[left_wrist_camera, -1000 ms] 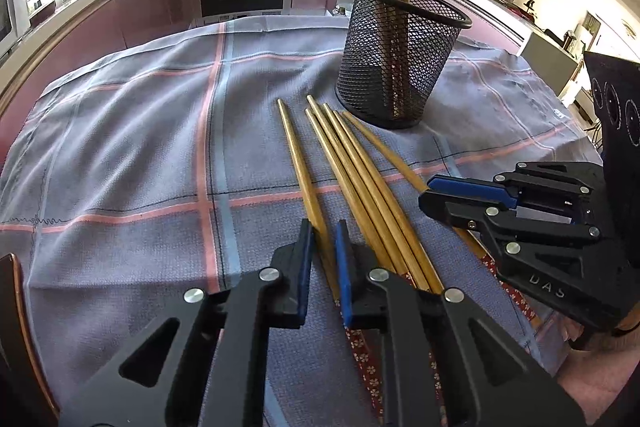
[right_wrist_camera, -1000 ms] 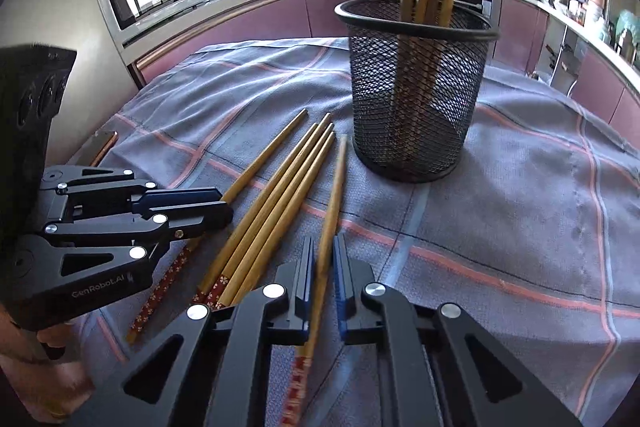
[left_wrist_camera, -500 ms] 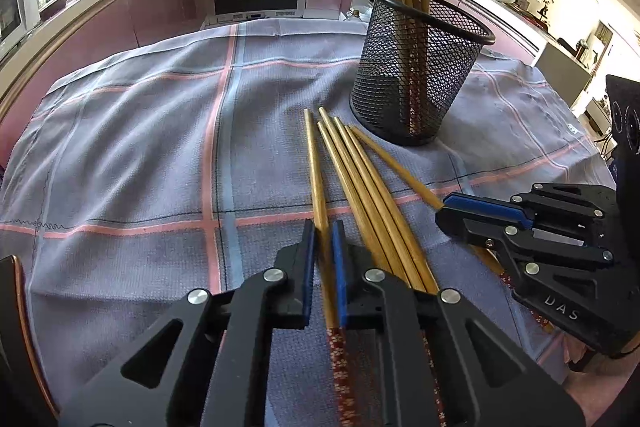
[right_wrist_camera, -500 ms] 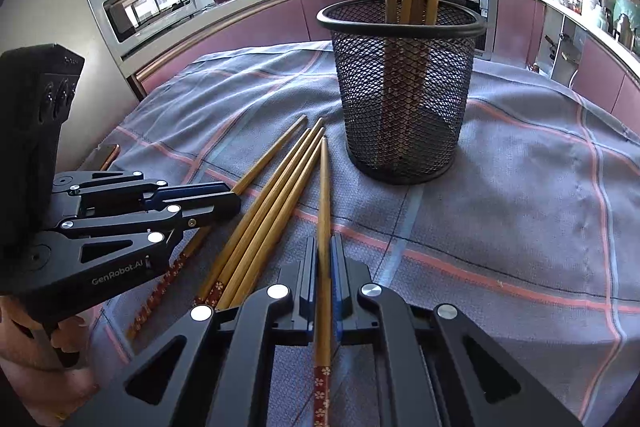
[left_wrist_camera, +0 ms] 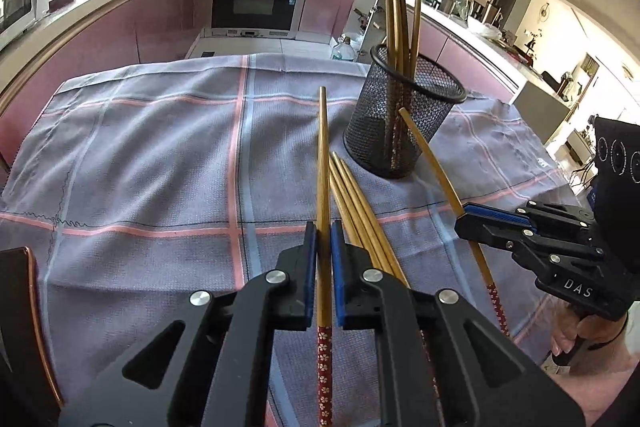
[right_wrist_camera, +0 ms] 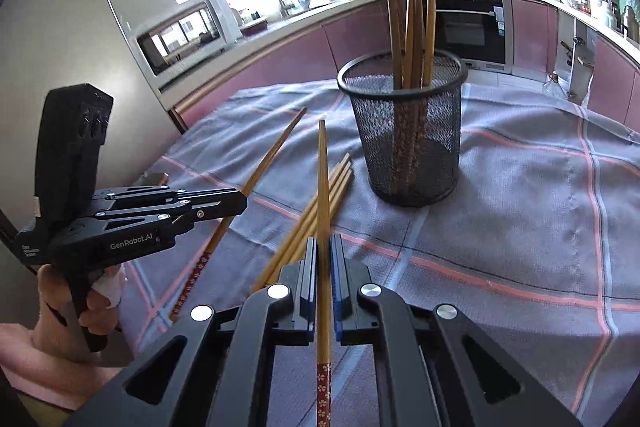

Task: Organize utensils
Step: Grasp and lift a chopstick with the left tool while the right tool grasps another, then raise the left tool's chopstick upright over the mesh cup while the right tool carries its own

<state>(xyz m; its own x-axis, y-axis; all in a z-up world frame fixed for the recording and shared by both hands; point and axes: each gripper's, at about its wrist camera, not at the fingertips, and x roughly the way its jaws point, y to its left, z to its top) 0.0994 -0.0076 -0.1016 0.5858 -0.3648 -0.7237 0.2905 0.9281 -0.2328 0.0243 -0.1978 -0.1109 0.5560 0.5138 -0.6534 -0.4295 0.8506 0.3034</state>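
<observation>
Left wrist view first: the left gripper (left_wrist_camera: 324,259) sits at the bottom centre of the frame, its blue pads clamped on 1 chopstick (left_wrist_camera: 322,187). The grip falls just ahead of the red flowered handle end, so the plain bamboo length runs up the middle of the frame with its tip lifted clear of the cloth. Holding near the handle leaves the long thin end free to lead, which I judge suits a drop into the holder. At the right edge of this view the right gripper (left_wrist_camera: 476,217) is likewise closed on a second chopstick (left_wrist_camera: 432,159), which slants up toward the base of the holder.

Right wrist view shows the same grip from behind: the pads are tight on that chopstick just ahead of its patterned end, the shaft pointing up the centre. At the left of that frame a hand (right_wrist_camera: 80,303) holds the other tool's handle.

Just right of the left tool, 3 or 4 loose chopsticks (left_wrist_camera: 356,203) lie side by side on the checked grey cloth (left_wrist_camera: 140,155), their tips pointing toward the black mesh holder (left_wrist_camera: 400,123). The holder stands upright in the upper right of centre, already carrying about 4 chopsticks (left_wrist_camera: 400,7) with thin ends up. Being round and open-topped, it takes sticks from above, so I judge each held stick must be tipped nearer vertical before it will go in.
</observation>
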